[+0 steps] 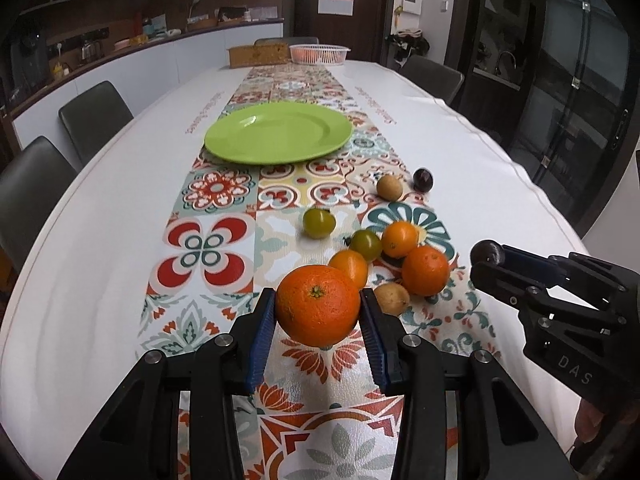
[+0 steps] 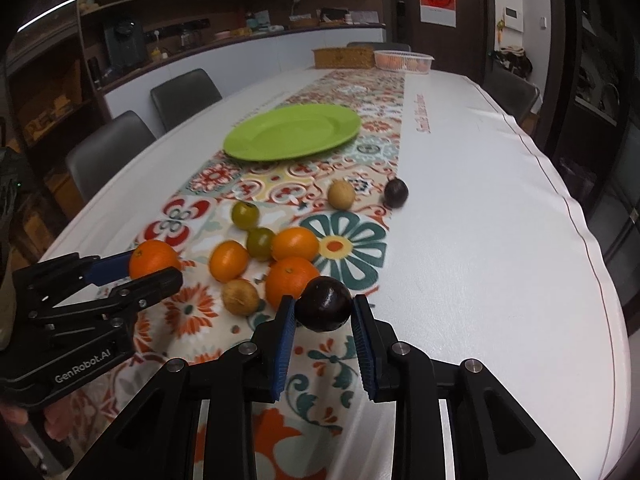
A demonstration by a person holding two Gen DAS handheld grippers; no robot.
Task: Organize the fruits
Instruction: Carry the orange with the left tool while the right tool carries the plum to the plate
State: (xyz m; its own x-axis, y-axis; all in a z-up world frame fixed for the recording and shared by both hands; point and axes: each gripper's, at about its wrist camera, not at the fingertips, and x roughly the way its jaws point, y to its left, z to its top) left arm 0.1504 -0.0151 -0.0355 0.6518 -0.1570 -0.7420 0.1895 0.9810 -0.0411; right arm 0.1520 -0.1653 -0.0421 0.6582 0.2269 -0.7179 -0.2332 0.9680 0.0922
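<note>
The left gripper [image 1: 319,308] fingers clamp a large orange [image 1: 318,305]; the right gripper [image 2: 323,312] fingers pinch a dark fruit [image 2: 323,304].

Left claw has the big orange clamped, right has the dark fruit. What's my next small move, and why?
Probably carry the left claw forward with its orange over the green plate. The plate looks bare and sits straight ahead past the loose fruit. The right claw with its dark fruit can follow.
</note>
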